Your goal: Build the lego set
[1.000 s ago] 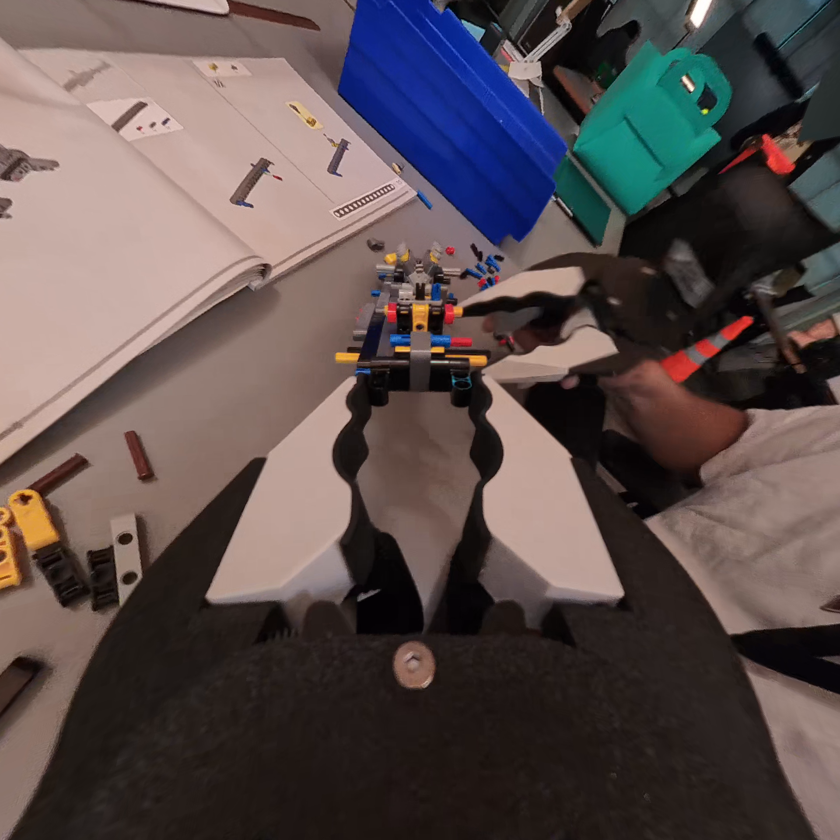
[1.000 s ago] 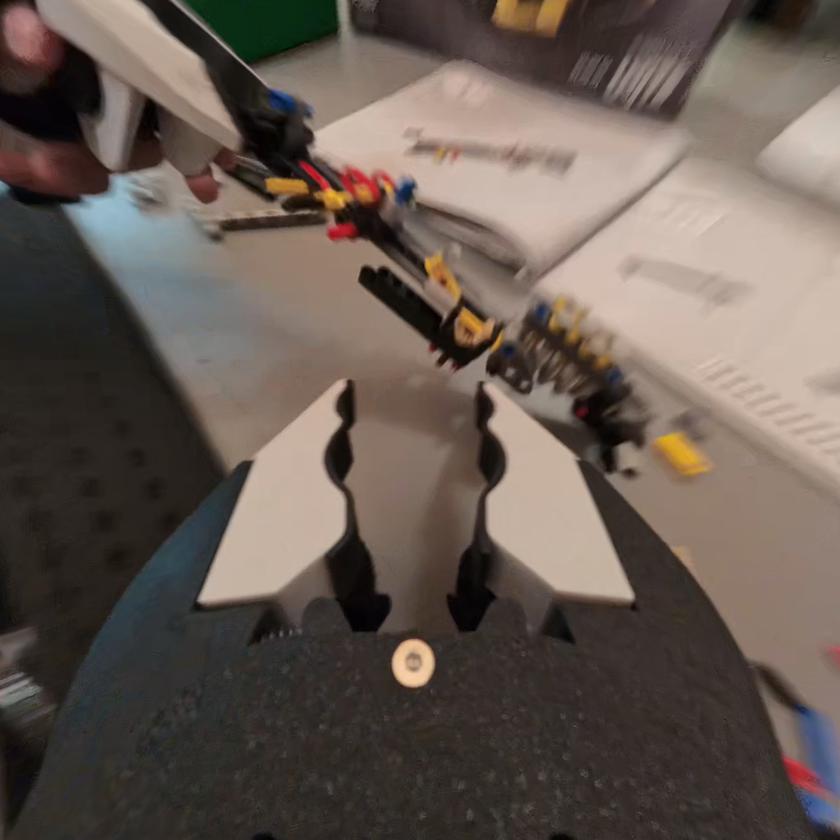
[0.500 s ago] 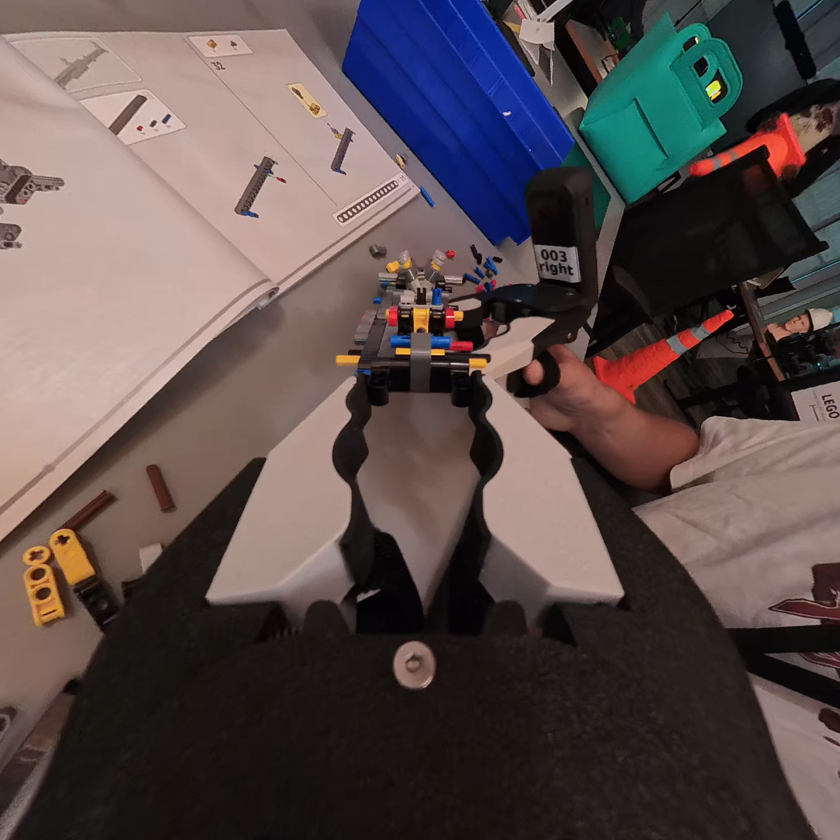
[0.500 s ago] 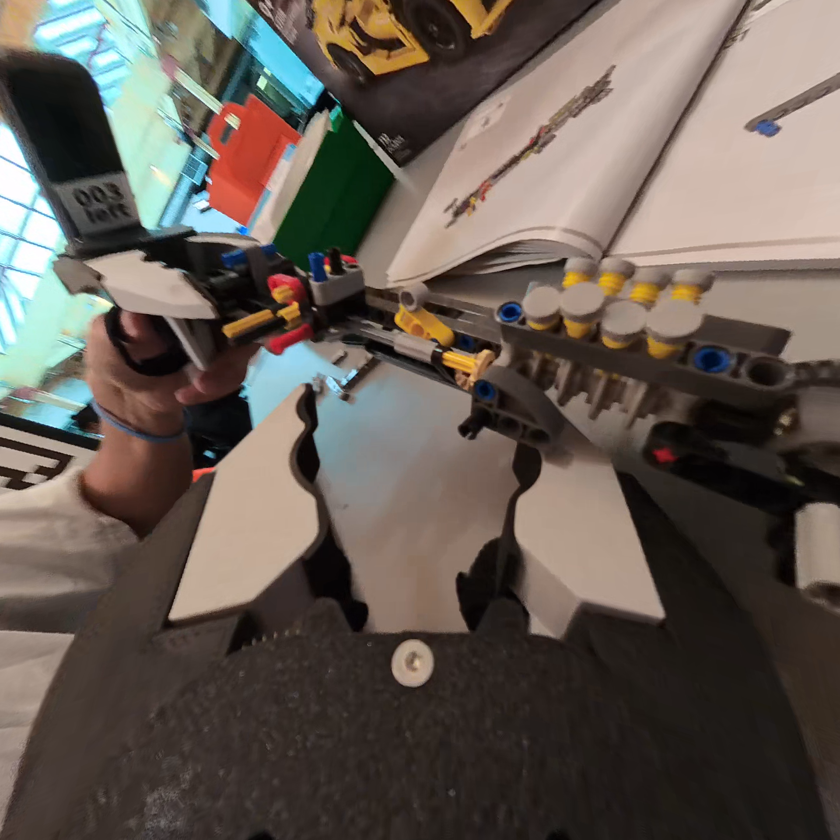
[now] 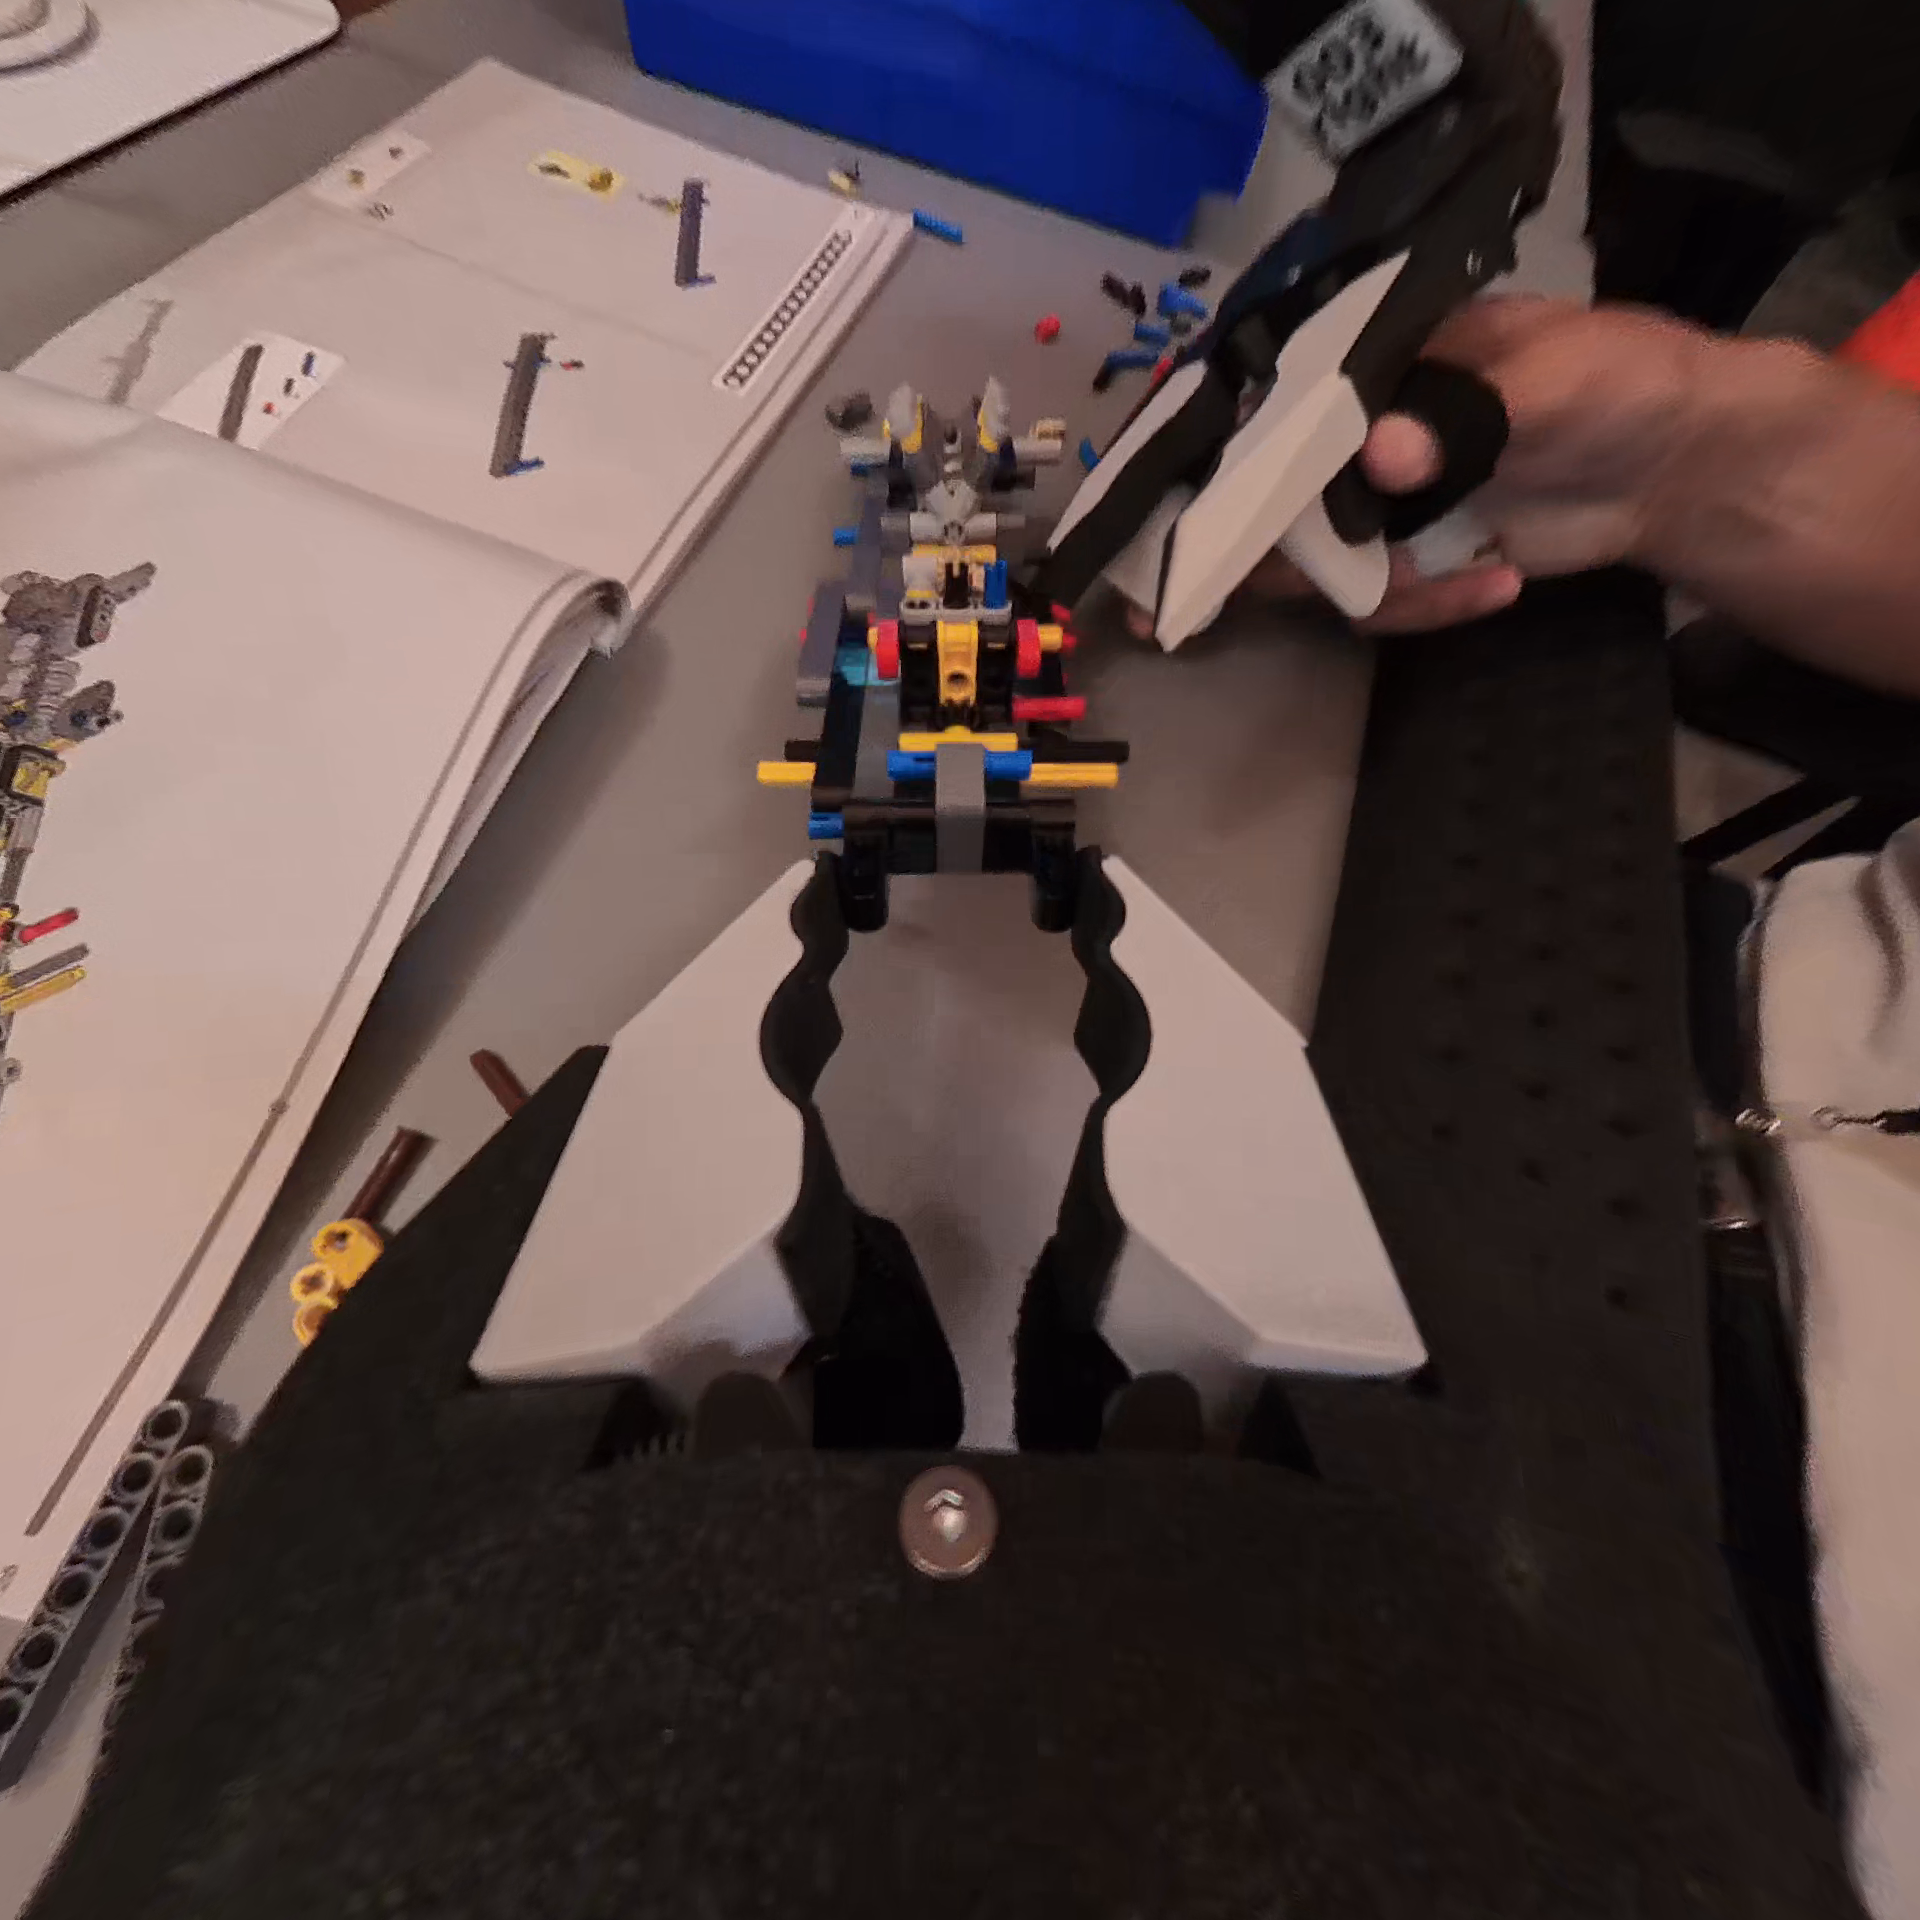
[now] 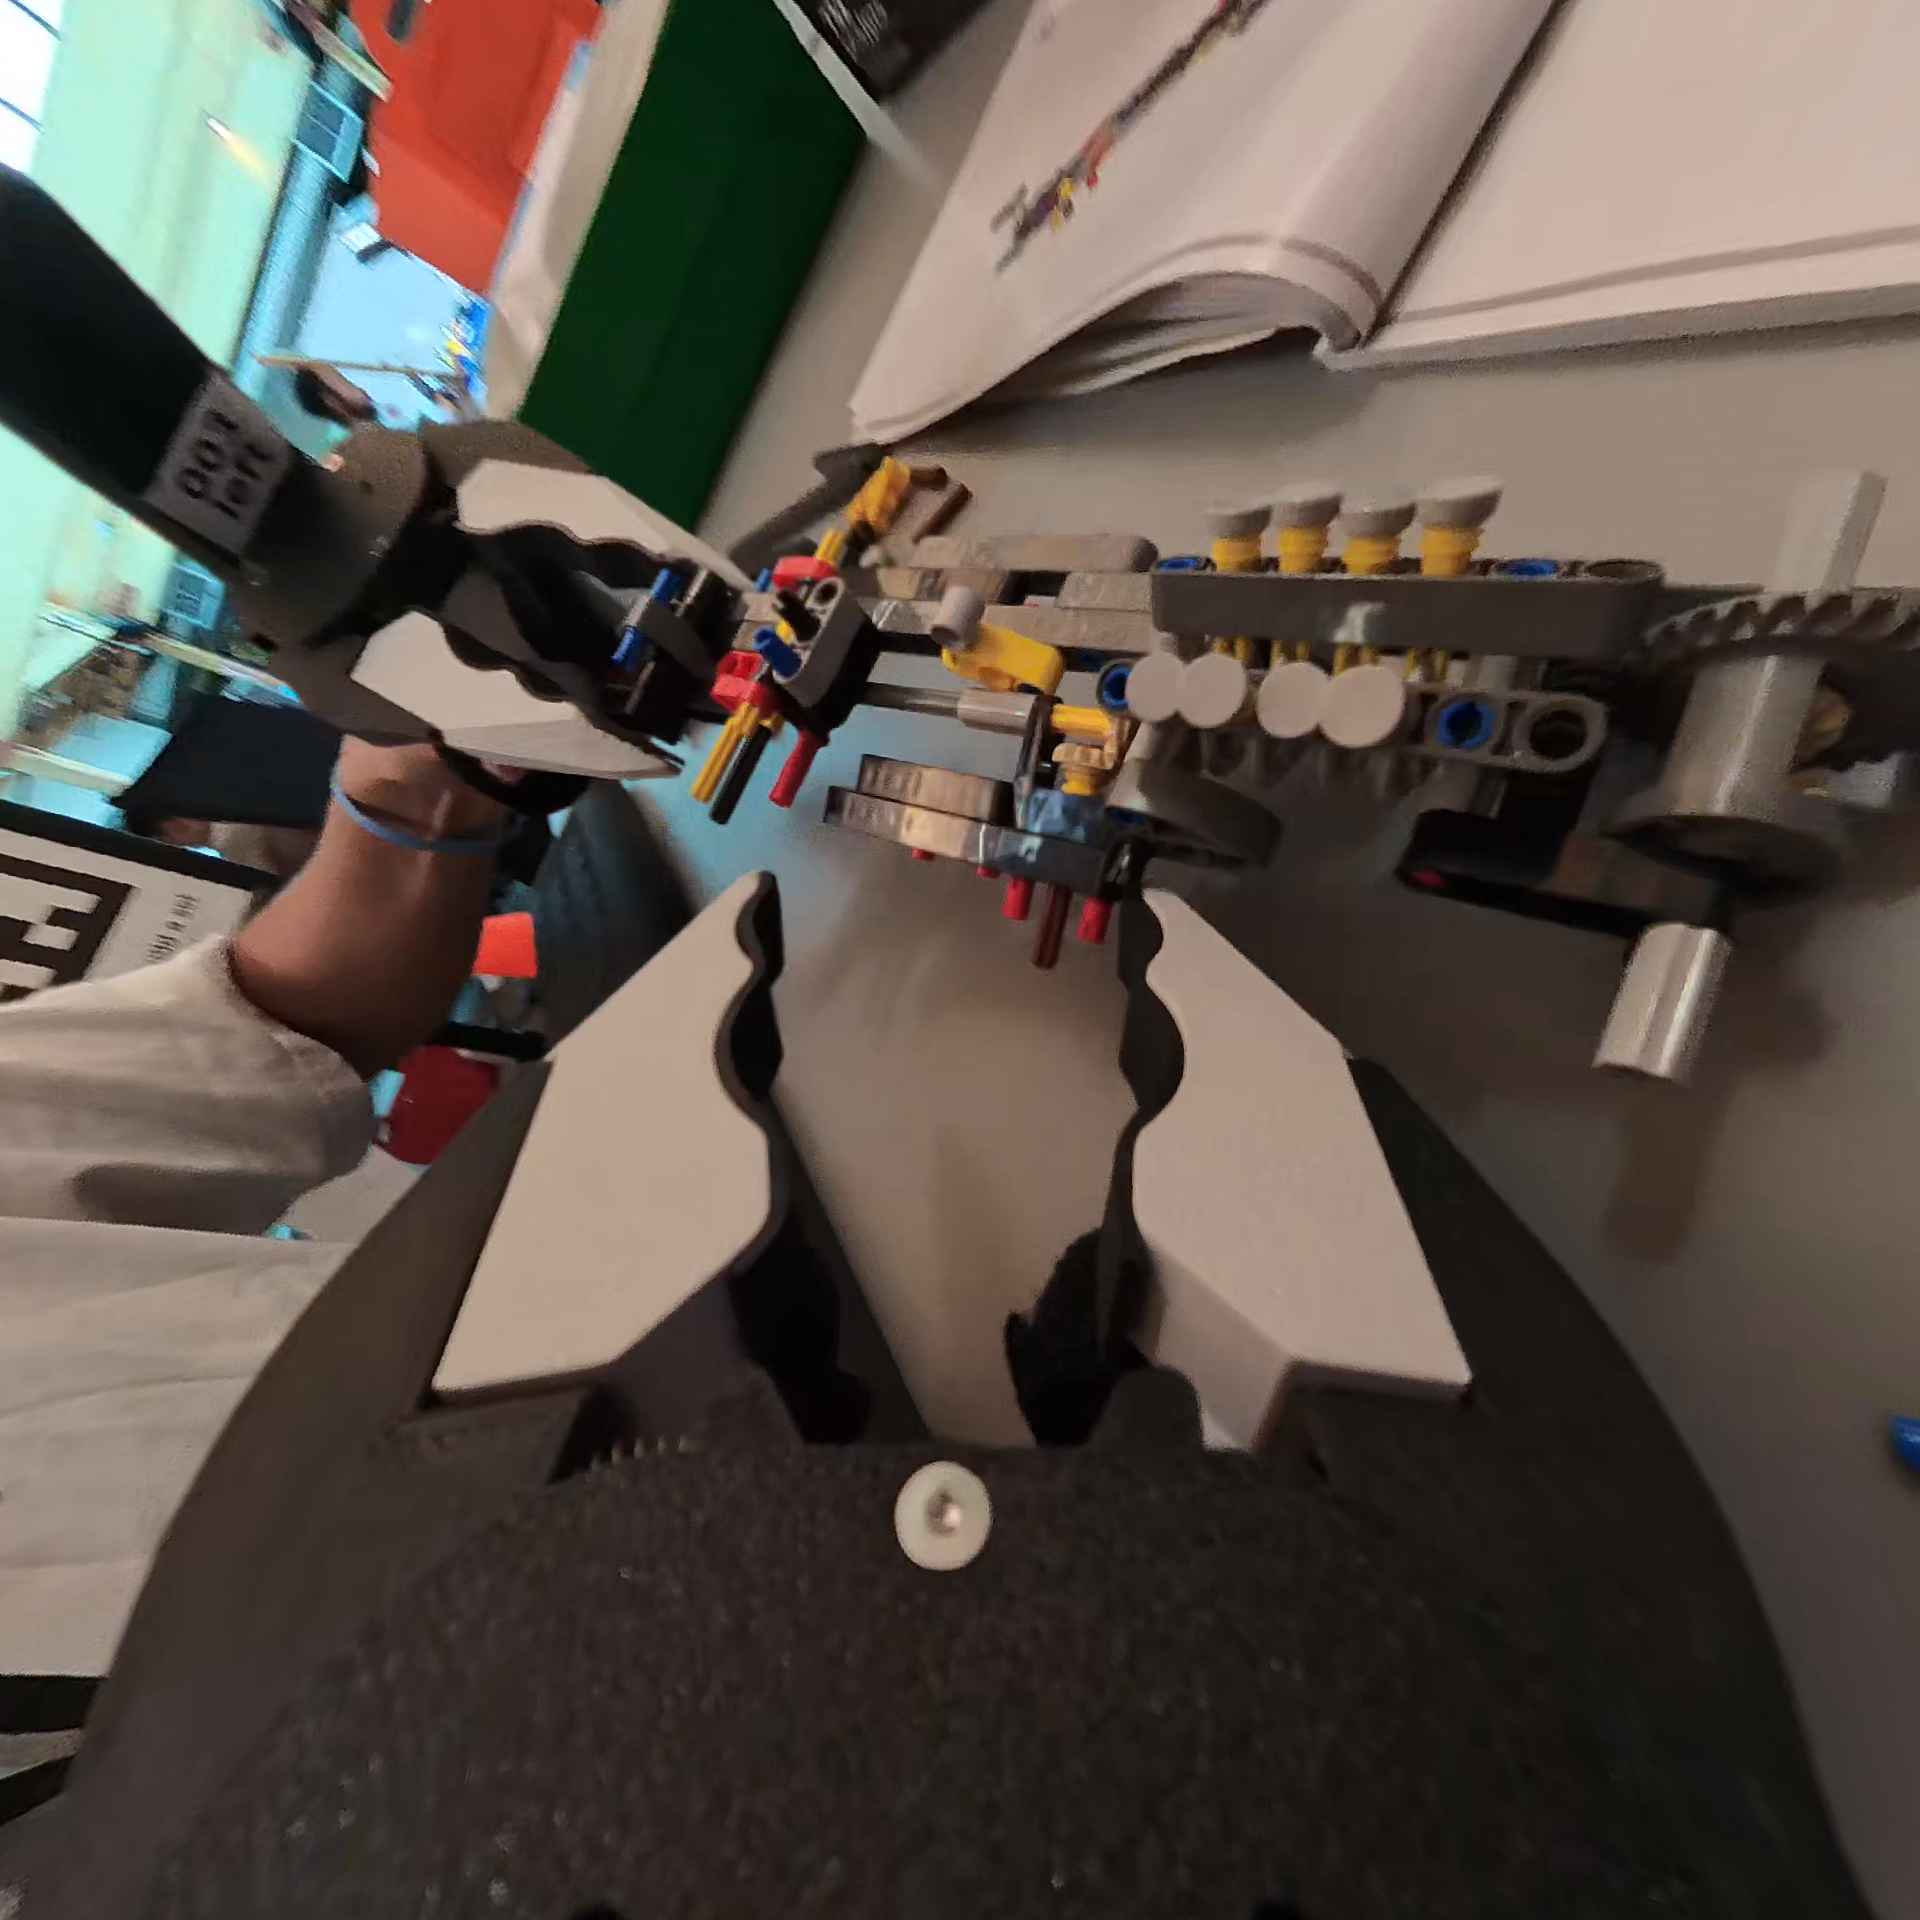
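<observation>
Now the left gripper [image 5: 954, 883] grips the near end of the lego build [image 5: 940, 665], its fingertips clamped on the black frame. That build stretches away over the grey bench [image 5: 665, 831], beside the open manual [image 5: 312, 582]. From the right wrist view, the right gripper [image 6: 951, 914] stands open and empty, its fingers just beside the build's side, near some red pins [image 6: 1049, 909]. Loose pieces [image 5: 1143, 322] lie toward the far edge, by a blue bin [image 5: 935, 83].

right gripper [image 5: 1132, 582]: blurred | lego model [image 6: 1351, 665]: cut off right | booklet [image 5: 260, 727]: cut off left
</observation>
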### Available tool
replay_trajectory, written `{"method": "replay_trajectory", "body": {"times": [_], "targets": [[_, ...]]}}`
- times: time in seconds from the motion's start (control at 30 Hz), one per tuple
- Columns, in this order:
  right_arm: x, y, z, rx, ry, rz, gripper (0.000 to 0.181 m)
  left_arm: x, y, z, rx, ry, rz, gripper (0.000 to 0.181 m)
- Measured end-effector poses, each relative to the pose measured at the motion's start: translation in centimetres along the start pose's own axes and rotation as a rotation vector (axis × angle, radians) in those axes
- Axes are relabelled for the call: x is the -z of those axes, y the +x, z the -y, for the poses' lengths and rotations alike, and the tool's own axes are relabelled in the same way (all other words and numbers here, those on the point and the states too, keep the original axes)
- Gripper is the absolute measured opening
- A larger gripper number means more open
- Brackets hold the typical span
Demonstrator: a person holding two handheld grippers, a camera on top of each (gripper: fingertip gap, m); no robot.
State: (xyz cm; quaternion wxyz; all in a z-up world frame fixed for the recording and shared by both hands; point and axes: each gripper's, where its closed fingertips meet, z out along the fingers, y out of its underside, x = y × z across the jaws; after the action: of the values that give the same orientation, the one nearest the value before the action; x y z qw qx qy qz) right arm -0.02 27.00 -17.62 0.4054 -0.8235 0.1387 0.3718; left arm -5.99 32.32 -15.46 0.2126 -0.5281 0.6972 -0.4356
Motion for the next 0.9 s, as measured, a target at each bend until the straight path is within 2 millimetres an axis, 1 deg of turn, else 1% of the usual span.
{"method": "replay_trajectory", "body": {"times": [0.13,0.17,0.23,0.37,0.5,0.6,0.77,0.9], "targets": [[-0.3,1.7,-0.8,0.099,-0.097,-0.153,0.061,-0.8,0.0,-2.2,-0.091,-0.101,0.058,0.042],[-0.3,1.8,-0.8,0.121,-0.112,-0.177,0.060,-0.9,-0.1,-2.7,-0.120,-0.127,0.077,0.042],[-0.5,1.9,-0.7,0.153,-0.132,-0.206,0.061,-1.0,-0.3,-3.4,-0.165,-0.164,0.107,0.042],[-1.0,1.9,-0.7,0.194,-0.159,-0.240,0.061,-0.8,-0.6,-4.6,-0.197,-0.223,0.148,0.042],[-1.2,2.0,-0.8,0.228,-0.206,-0.275,0.064,-0.7,-0.7,-5.7,-0.183,-0.257,0.167,0.042],[-1.1,1.9,-1.0,0.254,-0.232,-0.297,0.065,-0.9,-0.6,-6.0,-0.160,-0.254,0.165,0.042],[-0.4,1.7,-0.7,0.258,-0.215,-0.310,0.063,-1.0,-0.6,-6.3,-0.141,-0.250,0.169,0.042],[0.2,1.5,-0.8,0.256,-0.212,-0.306,0.063,-1.1,-0.4,-6.4,-0.143,-0.255,0.173,0.042]]}}
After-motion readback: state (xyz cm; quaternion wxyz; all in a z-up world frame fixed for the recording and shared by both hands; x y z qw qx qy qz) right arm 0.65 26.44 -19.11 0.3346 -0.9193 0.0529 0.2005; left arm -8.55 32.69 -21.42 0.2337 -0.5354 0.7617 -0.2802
